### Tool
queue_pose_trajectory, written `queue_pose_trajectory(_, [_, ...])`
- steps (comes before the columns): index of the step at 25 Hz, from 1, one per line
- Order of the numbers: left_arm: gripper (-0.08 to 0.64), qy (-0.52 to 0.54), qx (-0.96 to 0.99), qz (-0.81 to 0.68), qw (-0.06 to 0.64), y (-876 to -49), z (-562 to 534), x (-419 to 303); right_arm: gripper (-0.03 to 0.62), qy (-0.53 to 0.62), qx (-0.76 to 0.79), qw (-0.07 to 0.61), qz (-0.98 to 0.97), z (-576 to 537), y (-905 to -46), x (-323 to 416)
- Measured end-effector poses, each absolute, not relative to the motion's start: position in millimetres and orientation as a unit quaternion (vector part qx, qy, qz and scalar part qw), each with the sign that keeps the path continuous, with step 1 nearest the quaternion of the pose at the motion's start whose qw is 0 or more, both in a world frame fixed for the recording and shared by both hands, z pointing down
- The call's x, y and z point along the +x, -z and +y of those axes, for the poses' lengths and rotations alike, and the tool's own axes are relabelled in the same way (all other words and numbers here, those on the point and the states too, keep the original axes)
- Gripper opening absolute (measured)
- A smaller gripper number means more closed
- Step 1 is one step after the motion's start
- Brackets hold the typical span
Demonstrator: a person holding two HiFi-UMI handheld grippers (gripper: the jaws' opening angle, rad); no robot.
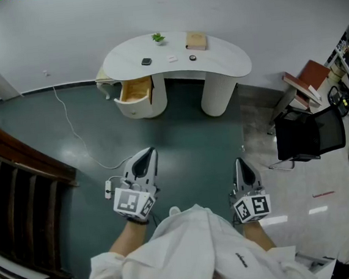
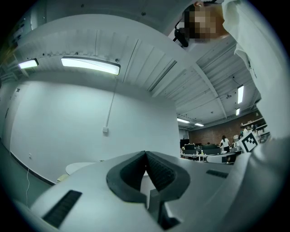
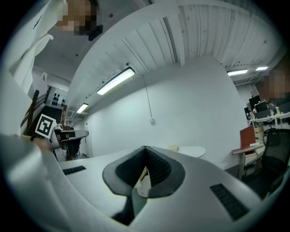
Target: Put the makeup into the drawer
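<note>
A white curved desk (image 1: 216,64) stands against the far wall, several steps away. Its left pedestal has a drawer (image 1: 136,91) pulled open, showing a wooden inside. On the desktop lie a dark square compact (image 1: 147,62), a small white item (image 1: 171,59) and a small dark round item (image 1: 192,58). My left gripper (image 1: 146,154) and right gripper (image 1: 240,162) are held low in front of the person, over the green floor, both pointing toward the desk. Each is shut with nothing between its jaws, as the left gripper (image 2: 145,154) and right gripper (image 3: 145,148) views show.
A small plant (image 1: 158,38) and a tan box (image 1: 196,40) also sit on the desk. A black chair (image 1: 309,134) and cluttered shelves stand at the right. A dark wooden stair rail (image 1: 24,175) runs along the left. A white cable (image 1: 76,134) trails across the floor.
</note>
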State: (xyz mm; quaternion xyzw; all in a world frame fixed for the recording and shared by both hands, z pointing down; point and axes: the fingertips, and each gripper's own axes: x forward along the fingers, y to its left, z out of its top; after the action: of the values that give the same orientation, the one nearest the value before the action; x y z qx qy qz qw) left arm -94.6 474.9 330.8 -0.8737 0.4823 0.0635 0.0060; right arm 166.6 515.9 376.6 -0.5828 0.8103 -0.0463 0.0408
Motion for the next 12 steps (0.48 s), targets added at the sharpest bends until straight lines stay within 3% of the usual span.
queue_pose_trajectory(6, [0.028, -0.064, -0.885, 0.46, 0.013, -329.3, 471.5, -100.2, 0.017, 0.044, -0.587, 0.036, 0.808, 512.9, -375.7, 149.7])
queue_pose_trajectory(9, [0.132, -0.063, -0.894, 0.444, 0.009, -333.1, 470.6, -100.6, 0.017, 0.042, -0.588, 0.035, 0.807, 512.2, -376.6, 141.2])
queue_pose_trajectory(12, [0.143, -0.058, -0.9, 0.433, 0.011, -336.0, 469.5, -103.5, 0.017, 0.044, -0.59, 0.034, 0.805, 512.6, -378.5, 130.9])
